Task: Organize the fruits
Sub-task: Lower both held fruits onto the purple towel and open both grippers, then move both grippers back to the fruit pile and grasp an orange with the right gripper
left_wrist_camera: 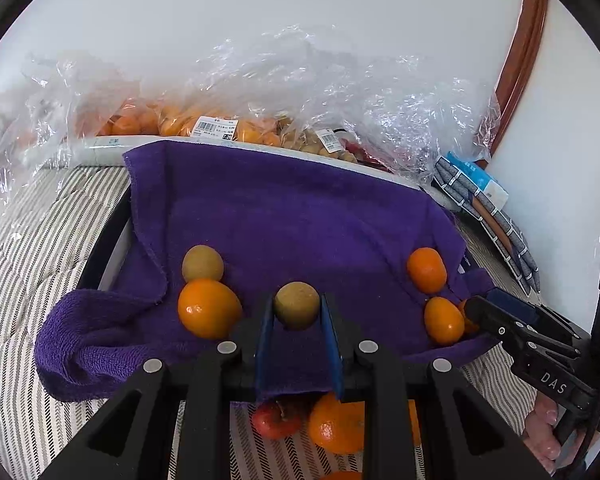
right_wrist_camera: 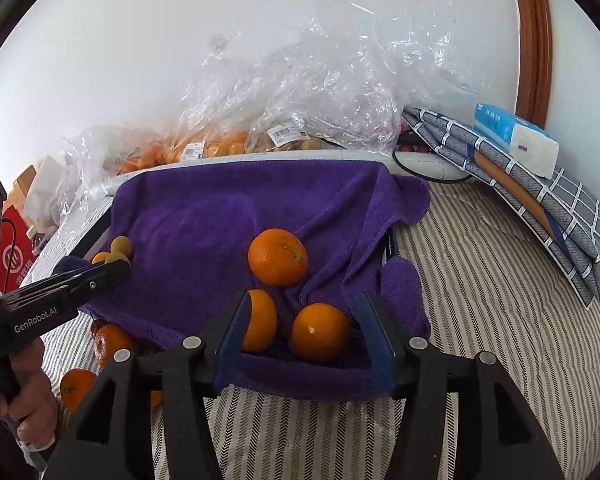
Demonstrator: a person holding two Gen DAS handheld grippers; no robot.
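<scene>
- Two grippers were over the purple towel (left_wrist_camera: 284, 216) on the striped bed (right_wrist_camera: 500, 280).
- Our left gripper (left_wrist_camera: 297, 312) had its fingers clamped on a brown-green fruit (left_wrist_camera: 297, 305).
- Our right gripper (right_wrist_camera: 305, 328) had its fingers apart, not pressing the two oranges (right_wrist_camera: 319, 331) between them.
- More oranges sat on the towel, and some lay under its edge.

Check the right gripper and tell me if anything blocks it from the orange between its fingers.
Nothing visible does. The right gripper is open, with the orange lying between its fingers on the purple towel. A second orange sits against the left finger and could get pinched.
</scene>
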